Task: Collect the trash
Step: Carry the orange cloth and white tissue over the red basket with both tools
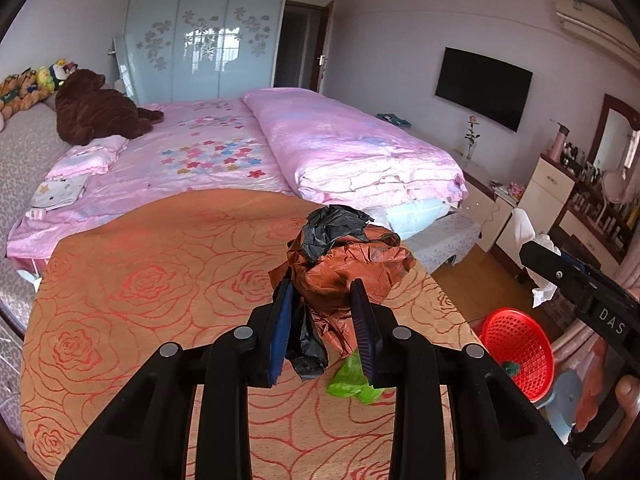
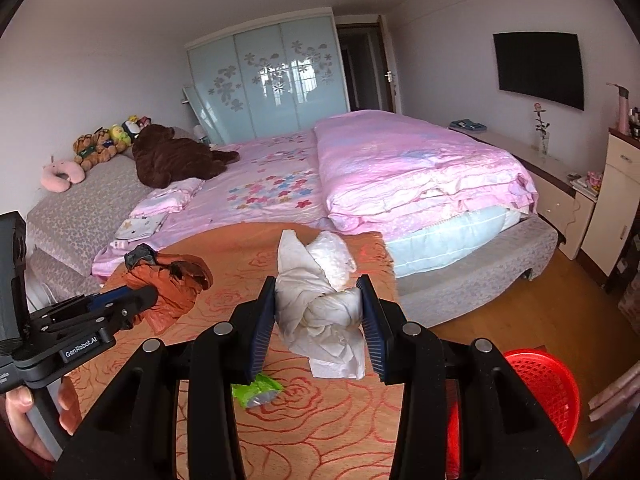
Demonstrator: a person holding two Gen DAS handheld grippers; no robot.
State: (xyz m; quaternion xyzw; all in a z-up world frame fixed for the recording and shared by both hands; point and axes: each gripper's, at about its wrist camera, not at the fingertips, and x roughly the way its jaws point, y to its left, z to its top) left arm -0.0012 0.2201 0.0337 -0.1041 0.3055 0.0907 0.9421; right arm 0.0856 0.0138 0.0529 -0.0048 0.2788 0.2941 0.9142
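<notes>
Brown-and-black bag wad (image 1: 344,268): crumpled plastic, raised above the orange rose-patterned cloth (image 1: 160,280); at centre of the left wrist view.
Left gripper (image 1: 320,300): jaws narrowly parted, clenched on the wad's lower part; blue pads (image 1: 282,328) pressed to both its sides.
White paper wad (image 2: 320,304): crumpled tissue with some bubble wrap, lifted clear of the cloth; at centre of the right wrist view.
Right gripper (image 2: 320,312): jaws moderately parted, grasping the white wad between both pads.
Green wrapper (image 2: 258,390): flat on the cloth, at 6 o'clock below both held wads, touched by neither gripper.
Red mesh basket (image 1: 516,348): off the cloth's edge, at 4 o'clock.
Bed (image 2: 400,168): pink bedding, at 12 o'clock beyond the cloth.
</notes>
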